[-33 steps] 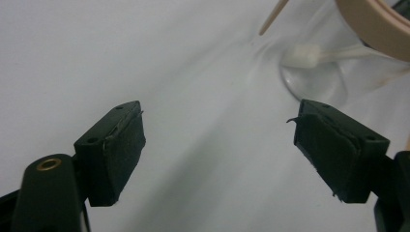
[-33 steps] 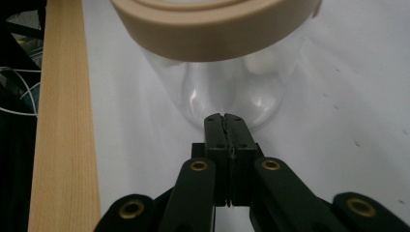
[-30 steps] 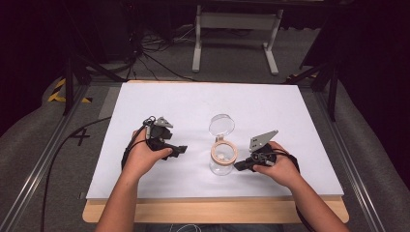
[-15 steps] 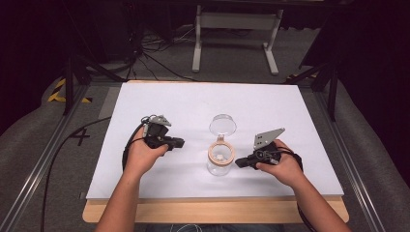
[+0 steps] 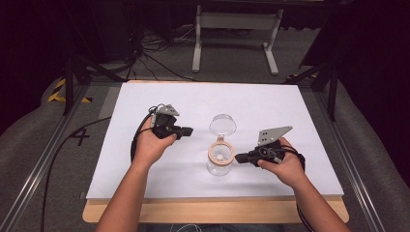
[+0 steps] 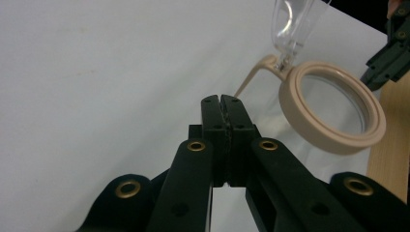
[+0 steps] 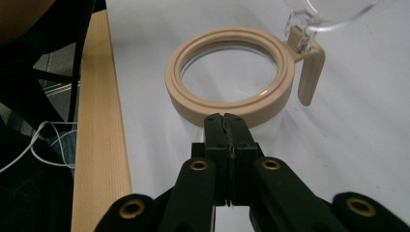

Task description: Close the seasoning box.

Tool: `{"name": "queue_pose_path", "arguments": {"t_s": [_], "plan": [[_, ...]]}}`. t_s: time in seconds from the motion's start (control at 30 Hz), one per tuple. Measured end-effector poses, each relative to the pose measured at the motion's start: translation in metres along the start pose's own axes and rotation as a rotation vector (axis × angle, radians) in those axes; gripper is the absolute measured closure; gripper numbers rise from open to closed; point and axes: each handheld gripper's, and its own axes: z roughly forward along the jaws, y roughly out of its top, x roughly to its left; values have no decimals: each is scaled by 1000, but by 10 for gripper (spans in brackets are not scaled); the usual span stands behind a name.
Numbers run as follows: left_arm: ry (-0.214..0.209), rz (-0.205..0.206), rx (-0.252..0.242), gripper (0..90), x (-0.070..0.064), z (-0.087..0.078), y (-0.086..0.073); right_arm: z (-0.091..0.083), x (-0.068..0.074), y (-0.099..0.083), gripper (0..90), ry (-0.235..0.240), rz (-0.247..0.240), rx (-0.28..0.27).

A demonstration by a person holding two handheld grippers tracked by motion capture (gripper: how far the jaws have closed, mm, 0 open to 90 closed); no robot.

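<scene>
Since the earlier frame, my left gripper (image 5: pixel 187 130) had drawn back toward the left of the frame, away from the jar (image 5: pixel 221 159), while my right gripper (image 5: pixel 240 157) stayed just beside its rim. The clear jar stood at centre frame on the white board (image 5: pixel 300 121), its tan-ringed mouth open, its clear lid (image 5: pixel 223 124) hinged back, and I saw nothing inside. Both grippers' jaws were pressed together, pinching nothing. Nothing blocked the jar.
</scene>
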Motion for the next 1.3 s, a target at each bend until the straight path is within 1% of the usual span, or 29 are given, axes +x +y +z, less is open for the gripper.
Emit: {"name": "queue_pose_path", "arguments": {"t_s": [0.03,0.07,0.13,0.17,0.2,0.23,0.27,0.3,0.33,0.37,0.4,0.43,0.5,0.6,0.67,0.73,0.77,0.9,0.93,0.97,1.0,1.1,1.13,1.17,1.23,1.27,1.3], "plan": [[-6,-3,-7,896,1,1,4,0,0,1,900,-1,3,-4],[-15,-8,-24,896,1,3,9,0,1,2,900,-2,4,-13],[-16,0,-37,895,1,6,16,-2,1,5,900,-12,15,-31],[-16,0,-37,893,1,6,16,-3,1,6,900,-19,20,-43],[-15,1,-45,893,1,7,18,-3,1,6,900,-19,20,-43],[-25,0,-70,885,0,11,23,-4,1,8,900,-24,33,-71],[-27,1,-79,876,0,13,25,-5,1,9,900,-36,36,-85],[-27,1,-79,862,0,13,25,-5,1,9,900,-36,36,-85],[-29,1,-83,862,0,14,27,-6,1,10,900,-50,35,-102],[-34,8,-86,858,-1,19,29,-6,0,11,900,-57,39,-118],[-34,8,-86,865,-1,19,29,-6,0,11,900,-57,39,-118],[-39,7,-87,865,-3,21,31,-7,0,13,900,-63,52,-144],[-50,16,-96,874,-6,23,33,-6,0,16,900,-62,69,-163],[-62,26,-105,881,-11,25,36,-3,0,22,900,-64,75,-177],[-65,52,-105,876,-15,27,40,0,1,25,900,-60,71,-179],[-60,57,-106,881,-16,26,41,2,1,26,900,-58,69,-179],[-61,66,-109,881,-16,26,41,3,2,26,900,-55,68,-177],[-82,63,-117,887,-19,23,41,8,2,28,900,-47,67,-175],[-86,69,-110,888,-20,21,41,8,1,29,900,-48,67,-177],[-88,83,-106,890,-21,20,41,9,1,29,900,-46,69,-176],[-90,78,-107,889,-23,19,40,9,1,29,900,-45,70,-176],[-96,93,-95,882,-27,16,40,11,1,29,900,-39,74,-176],[-98,94,-104,881,-29,15,40,11,2,29,900,-37,73,-175],[-98,102,-99,878,-30,14,40,11,2,29,900,-35,74,-171],[-105,100,-99,874,-31,12,39,11,3,29,900,-32,76,-170],[-105,103,-108,873,-31,11,39,11,3,29,900,-31,76,-168],[-107,106,-103,869,-32,10,39,11,3,29,900,-31,76,-167]]}}
